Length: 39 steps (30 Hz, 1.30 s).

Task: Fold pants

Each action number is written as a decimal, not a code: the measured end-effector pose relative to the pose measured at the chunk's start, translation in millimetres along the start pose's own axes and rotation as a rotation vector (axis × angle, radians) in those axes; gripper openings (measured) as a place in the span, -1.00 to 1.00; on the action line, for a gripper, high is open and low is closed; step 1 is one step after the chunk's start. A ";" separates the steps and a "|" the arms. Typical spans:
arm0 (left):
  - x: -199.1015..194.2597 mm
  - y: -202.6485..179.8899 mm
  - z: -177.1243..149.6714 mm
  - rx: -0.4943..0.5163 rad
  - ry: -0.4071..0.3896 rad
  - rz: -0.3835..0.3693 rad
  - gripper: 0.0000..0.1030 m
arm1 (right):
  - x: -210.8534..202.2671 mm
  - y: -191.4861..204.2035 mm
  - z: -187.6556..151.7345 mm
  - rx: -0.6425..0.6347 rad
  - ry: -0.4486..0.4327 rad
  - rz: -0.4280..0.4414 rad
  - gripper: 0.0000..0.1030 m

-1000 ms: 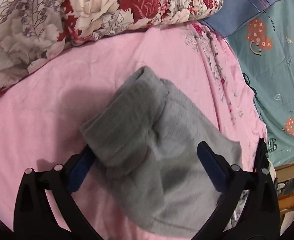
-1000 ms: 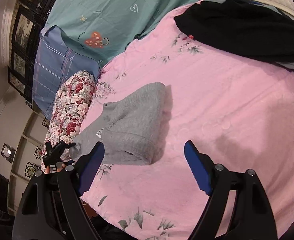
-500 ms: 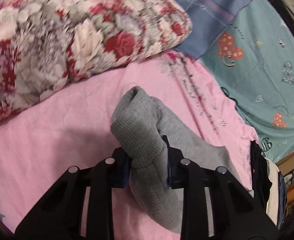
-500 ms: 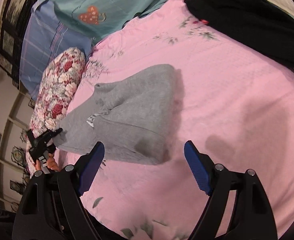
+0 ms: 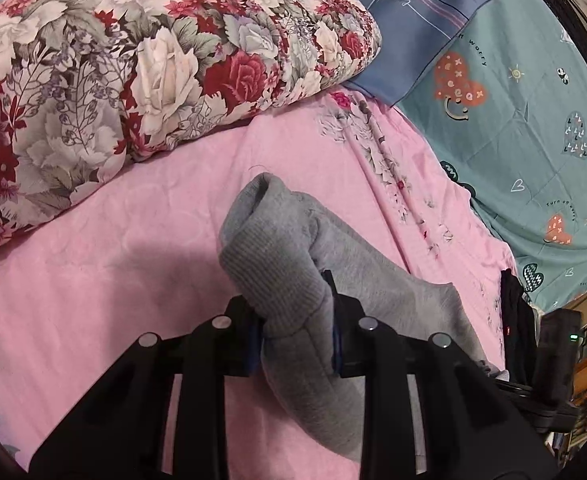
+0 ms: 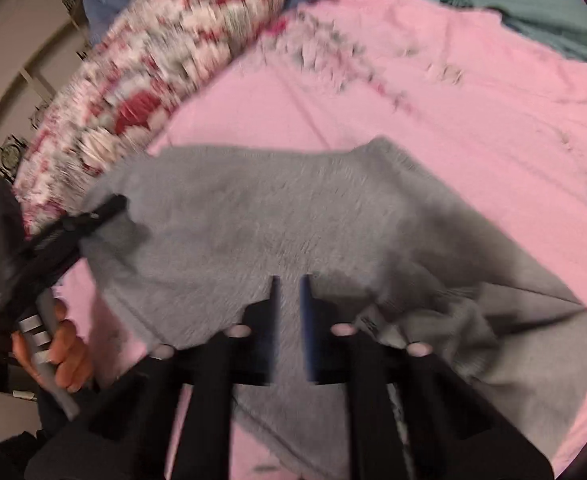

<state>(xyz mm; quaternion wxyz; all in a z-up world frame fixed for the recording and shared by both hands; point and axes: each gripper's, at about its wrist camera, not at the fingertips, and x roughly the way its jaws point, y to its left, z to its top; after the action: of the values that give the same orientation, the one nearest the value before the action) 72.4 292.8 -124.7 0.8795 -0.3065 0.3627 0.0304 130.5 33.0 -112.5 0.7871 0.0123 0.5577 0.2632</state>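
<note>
Two grippers on grey fleecy pants (image 5: 293, 280), left fingers (image 5: 249, 344) clamping ribbed cuff, right fingers (image 6: 307, 312) narrow, grip unclear

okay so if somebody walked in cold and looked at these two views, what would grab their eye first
Probably the grey pants, a rumpled bundle in the middle of the pink sheet, with the left gripper clamped on a ribbed fold close to the camera. Next, the big red and white floral quilt rolled up along the far side of the bed. In the blurred right wrist view, the right gripper sits nearly closed over the grey cloth.
</note>
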 end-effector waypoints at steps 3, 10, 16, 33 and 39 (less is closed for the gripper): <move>-2.1 -5.0 0.7 0.015 -0.010 0.003 -0.52 | 25.4 -5.5 -1.3 0.023 0.051 -0.011 -0.87; -32.2 -54.3 3.2 0.136 -0.085 -0.016 -0.56 | -47.4 -14.0 0.7 0.047 -0.101 0.034 -0.89; -66.0 -148.5 -26.6 0.367 -0.122 -0.152 -0.59 | -129.4 -65.4 -30.9 0.168 -0.248 0.039 -0.88; 25.7 -332.8 -234.4 0.975 0.230 -0.196 -0.49 | -193.9 -218.4 -211.9 0.566 -0.362 -0.046 -0.82; -16.7 -355.9 -234.8 0.987 0.259 -0.399 0.72 | -171.2 -229.0 -214.1 0.564 -0.304 -0.016 -0.82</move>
<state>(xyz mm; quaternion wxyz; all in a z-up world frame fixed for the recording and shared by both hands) 12.8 -124.6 -58.6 0.8556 0.0787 0.3743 -0.3487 -8.1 -296.2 -115.9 0.8290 0.2649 0.4846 0.0874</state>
